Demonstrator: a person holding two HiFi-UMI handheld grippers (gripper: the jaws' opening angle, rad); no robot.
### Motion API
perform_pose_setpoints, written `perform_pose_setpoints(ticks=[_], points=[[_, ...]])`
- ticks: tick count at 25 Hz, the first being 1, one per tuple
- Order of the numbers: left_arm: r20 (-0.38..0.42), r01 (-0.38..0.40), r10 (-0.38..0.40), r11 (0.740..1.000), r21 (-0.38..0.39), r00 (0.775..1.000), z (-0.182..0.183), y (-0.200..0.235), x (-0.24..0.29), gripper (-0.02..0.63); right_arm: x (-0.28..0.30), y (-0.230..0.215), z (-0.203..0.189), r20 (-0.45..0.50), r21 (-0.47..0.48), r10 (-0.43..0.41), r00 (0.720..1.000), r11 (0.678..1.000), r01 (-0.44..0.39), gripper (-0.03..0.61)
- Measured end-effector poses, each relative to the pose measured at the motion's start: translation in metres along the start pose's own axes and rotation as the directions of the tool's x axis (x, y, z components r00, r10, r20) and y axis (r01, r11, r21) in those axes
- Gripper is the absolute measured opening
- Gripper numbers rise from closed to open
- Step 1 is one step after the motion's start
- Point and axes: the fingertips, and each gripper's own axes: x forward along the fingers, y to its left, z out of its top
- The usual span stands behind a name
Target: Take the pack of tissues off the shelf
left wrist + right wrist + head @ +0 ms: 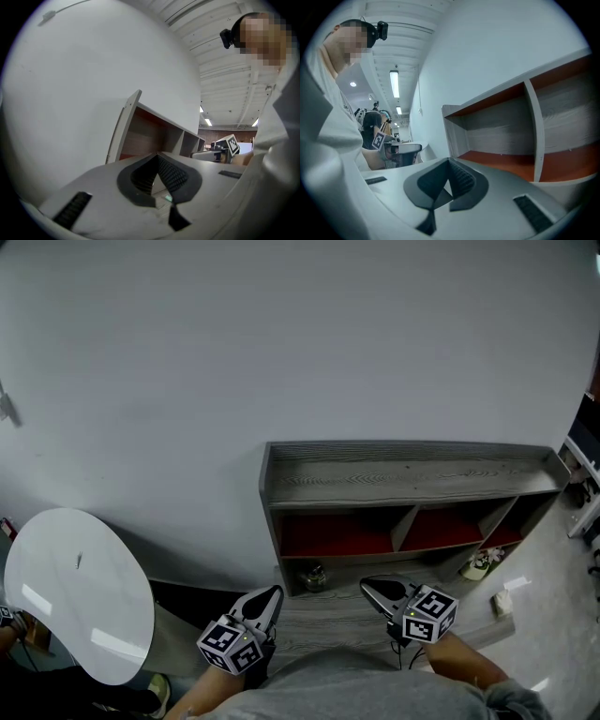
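Grippers both closed and empty, held low before the shelf (403, 474).

Left gripper (270, 596) and right gripper (367, 586) point toward the grey shelf with red-lined compartments that stands against the white wall. Each gripper view shows the jaws brought together at the tips with nothing between them. A small white pack (480, 564), seemingly the pack of tissues though too small to be sure, sits at the right end of the lower board, under the right compartment and well apart from both grippers. A dark jar (314, 576) stands at that board's left end. Another small pale item (503, 602) lies farther out to the right.
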Motion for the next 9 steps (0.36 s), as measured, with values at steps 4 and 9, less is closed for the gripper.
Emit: perform_pose_setpoints(ticks=[4, 9], points=[[-0.003, 0.002, -0.002, 1.000, 0.000, 1.000, 0.0019, 0.0024, 0.0003, 0.009, 0.0002, -0.0018, 0.0016, -0.003, -0.010, -0.003, 1.000, 1.000, 0.003, 0.009], [0.002, -0.007, 0.007, 1.000, -0.004, 1.000, 0.0052, 0.0089, -0.0038, 0.009, 0.0045, 0.0008, 0.0030, -0.005, -0.019, 0.005, 1.000, 1.000, -0.005, 0.009]])
